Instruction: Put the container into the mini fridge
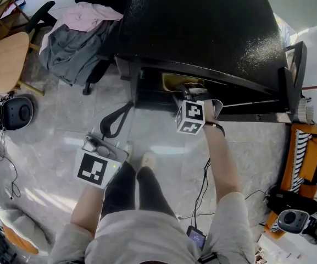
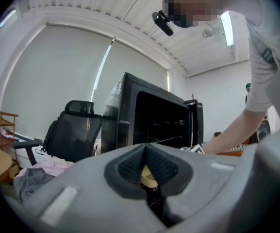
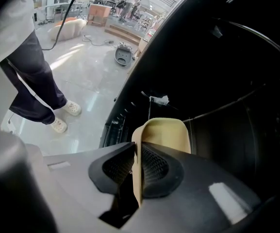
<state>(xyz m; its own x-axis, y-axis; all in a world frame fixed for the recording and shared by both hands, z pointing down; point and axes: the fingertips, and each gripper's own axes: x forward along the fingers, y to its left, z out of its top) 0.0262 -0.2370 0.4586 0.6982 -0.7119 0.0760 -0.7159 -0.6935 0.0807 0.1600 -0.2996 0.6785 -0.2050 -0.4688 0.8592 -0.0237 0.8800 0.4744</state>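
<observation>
Starting at the upper left of the head view, a wooden chair [image 1: 3,59] stands by an office chair [image 1: 65,43] heaped with pink and grey clothes. Just below them a round black device [image 1: 16,112] lies on the pale floor [image 1: 54,131]. Lower left of centre, the left gripper [image 2: 144,153] hangs over the floor beside the person's knee. Its pads meet at the tips and it carries nothing.

The person's light shoes [image 1: 146,159] sit in the middle of the frame. Above them the mini fridge [image 1: 202,26], black with a speckled gloss, fills the upper centre. Its door [image 1: 293,70] is swung out at the right.

The container [image 3: 165,135] is a pale yellow, thin-walled tub with rounded corners. It sits just inside the fridge mouth, at centre frame. The right gripper [image 3: 137,173] is closed on one side wall, which stands edge-on between the pads. The container's long axis runs straight away from the gripper, and its far end points into the dark cavity. Whether it rests on a shelf I can't make out.

At the far right, an orange-and-black striped thing [image 1: 306,153] stands against the wall.
</observation>
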